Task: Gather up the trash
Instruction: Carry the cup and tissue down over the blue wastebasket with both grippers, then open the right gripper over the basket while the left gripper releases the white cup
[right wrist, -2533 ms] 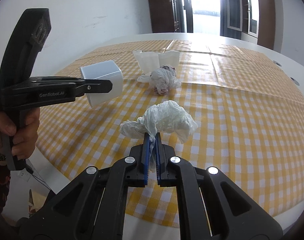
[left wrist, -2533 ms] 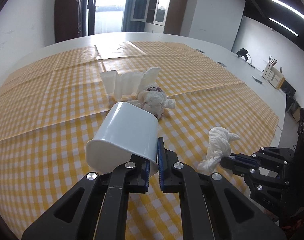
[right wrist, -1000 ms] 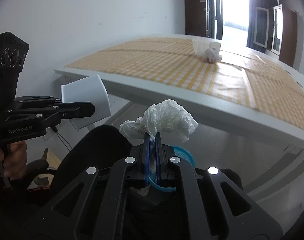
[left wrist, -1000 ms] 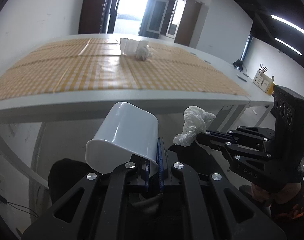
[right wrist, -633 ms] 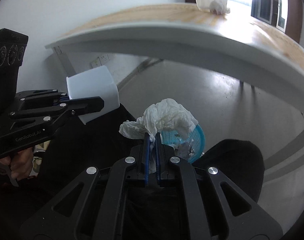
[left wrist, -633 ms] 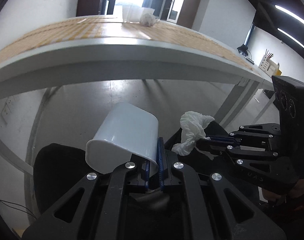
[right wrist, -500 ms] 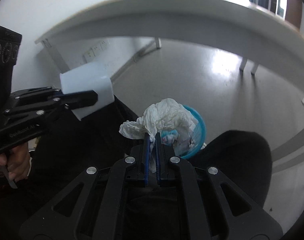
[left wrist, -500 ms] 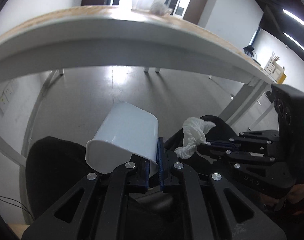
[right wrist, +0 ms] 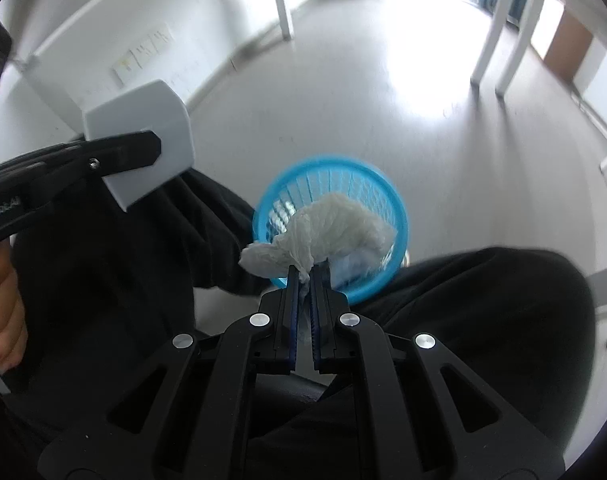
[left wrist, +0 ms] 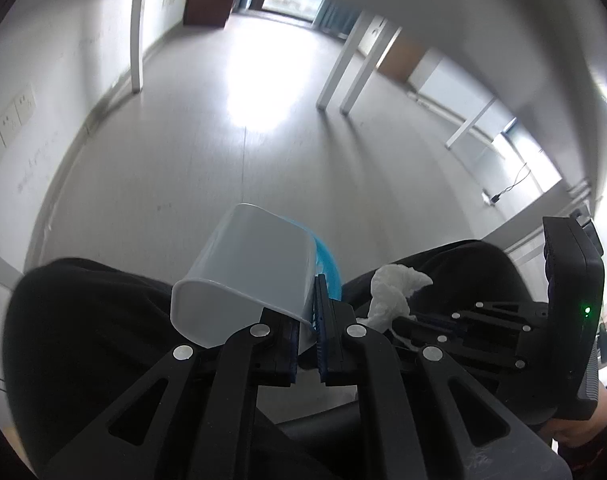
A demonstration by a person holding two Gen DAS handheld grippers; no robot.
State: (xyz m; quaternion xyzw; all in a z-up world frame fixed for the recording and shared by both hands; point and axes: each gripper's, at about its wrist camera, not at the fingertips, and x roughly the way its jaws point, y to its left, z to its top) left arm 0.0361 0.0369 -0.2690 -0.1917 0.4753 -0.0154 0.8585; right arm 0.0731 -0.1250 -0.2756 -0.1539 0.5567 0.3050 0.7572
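At 9 o'clock, left gripper (right wrist: 155, 148) clamped on rim wall of white cup (right wrist: 143, 152). At centre, blue basket (right wrist: 395, 200) on floor between 2 dark-clad knees. Directly above basket, right gripper (right wrist: 303, 276) pinching crumpled tissue (right wrist: 327, 228).

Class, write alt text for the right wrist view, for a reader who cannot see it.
The right tongs pinch a crumpled white tissue above a blue mesh waste basket on a pale floor. At left, the left tongs grip a white plastic cup; dark trouser legs flank the basket.
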